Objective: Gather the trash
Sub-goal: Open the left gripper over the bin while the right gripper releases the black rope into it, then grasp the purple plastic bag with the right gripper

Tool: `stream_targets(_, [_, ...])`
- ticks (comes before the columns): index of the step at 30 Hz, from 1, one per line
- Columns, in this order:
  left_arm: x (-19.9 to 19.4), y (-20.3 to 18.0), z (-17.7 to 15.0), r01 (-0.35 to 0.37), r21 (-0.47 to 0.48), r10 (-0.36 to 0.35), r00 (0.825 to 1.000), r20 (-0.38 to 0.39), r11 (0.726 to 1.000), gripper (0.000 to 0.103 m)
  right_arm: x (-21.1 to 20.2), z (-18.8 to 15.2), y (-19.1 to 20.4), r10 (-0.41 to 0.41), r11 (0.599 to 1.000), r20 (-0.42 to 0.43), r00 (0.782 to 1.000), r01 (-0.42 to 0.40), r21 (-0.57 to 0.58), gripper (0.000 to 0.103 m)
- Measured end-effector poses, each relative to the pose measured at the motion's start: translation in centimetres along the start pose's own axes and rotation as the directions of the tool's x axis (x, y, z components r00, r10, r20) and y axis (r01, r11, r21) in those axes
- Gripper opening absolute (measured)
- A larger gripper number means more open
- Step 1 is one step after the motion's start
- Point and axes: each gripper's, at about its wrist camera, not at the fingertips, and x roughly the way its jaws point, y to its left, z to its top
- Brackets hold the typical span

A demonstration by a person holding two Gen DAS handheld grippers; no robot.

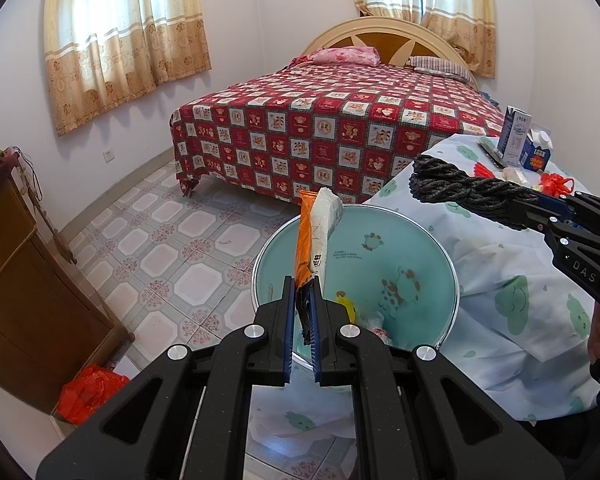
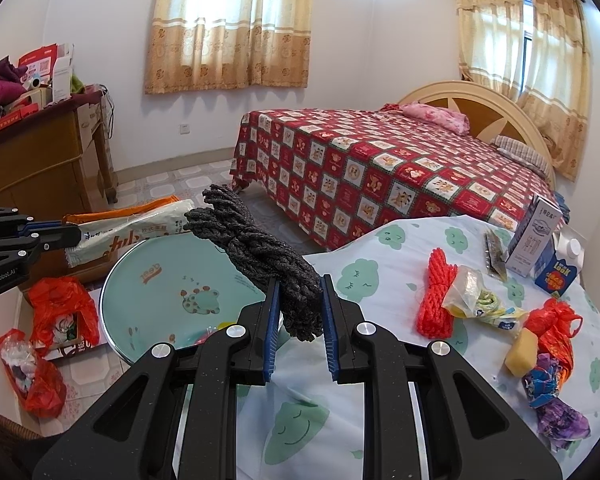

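My left gripper (image 1: 303, 282) is shut on an orange and white snack wrapper (image 1: 316, 232) and holds it above a pale green basin (image 1: 420, 248) on the floor. In the right wrist view the same wrapper (image 2: 132, 228) sticks out from the left gripper (image 2: 74, 236) over the basin (image 2: 148, 280). My right gripper (image 2: 300, 280) is shut on a dark grey bundle of rope (image 2: 260, 248), held over the basin's near rim. The rope also shows in the left wrist view (image 1: 460, 188). A few small scraps lie in the basin.
A table with a cloud-print cloth (image 2: 380, 360) carries red mesh (image 2: 436, 296), a plastic bag, a yellow sponge (image 2: 520, 350), red and purple wrappers and two cartons (image 2: 536, 236). Red bags (image 2: 60, 308) lie on the floor left. A bed (image 2: 380, 168) and wooden cabinet (image 2: 40, 160) stand behind.
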Motion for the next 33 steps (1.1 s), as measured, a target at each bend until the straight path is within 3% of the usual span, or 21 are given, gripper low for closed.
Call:
stream_targets(8, [-0.1, -0.7, -0.1, 0.015, 0.004, -0.015, 1.0, -0.006, 1.0, 0.011, 0.2, 0.0, 1.4, 0.028, 1.0, -0.003, 1.0, -0.028, -0.013, 0.027])
stream_targets(11, [-0.1, -1.1, -0.2, 0.021, 0.011, -0.021, 1.0, -0.01, 1.0, 0.024, 0.4, -0.1, 1.7, 0.034, 0.999, -0.009, 0.999, -0.034, -0.01, 0.04])
stream_targets(16, [0.4, -1.7, -0.5, 0.03, 0.012, -0.03, 0.999, -0.027, 0.999, 0.027, 0.4, -0.4, 1.3, 0.029, 1.0, -0.017, 0.999, -0.029, -0.002, 0.041])
stream_targets(20, [0.8, -1.9, -1.0, 0.042, 0.001, -0.041, 0.998, -0.048, 0.999, 0.037, -0.2, -0.9, 0.5, 0.014, 1.0, -0.022, 1.0, -0.014, 0.005, 0.043])
stream_targets(28, [2.3, -4.2, -2.3, 0.067, 0.046, -0.062, 0.993, -0.098, 0.997, 0.043, -3.3, -4.5, -5.7, -0.097, 0.987, -0.058, 0.994, 0.104, 0.123, 0.047])
stream_targets(33, [2.6, -5.8, -2.5, 0.066, 0.08, -0.058, 0.993, -0.105, 0.995, 0.043, -6.5, -8.4, -12.6, -0.256, 0.933, -0.11, 0.96, 0.276, 0.232, 0.049])
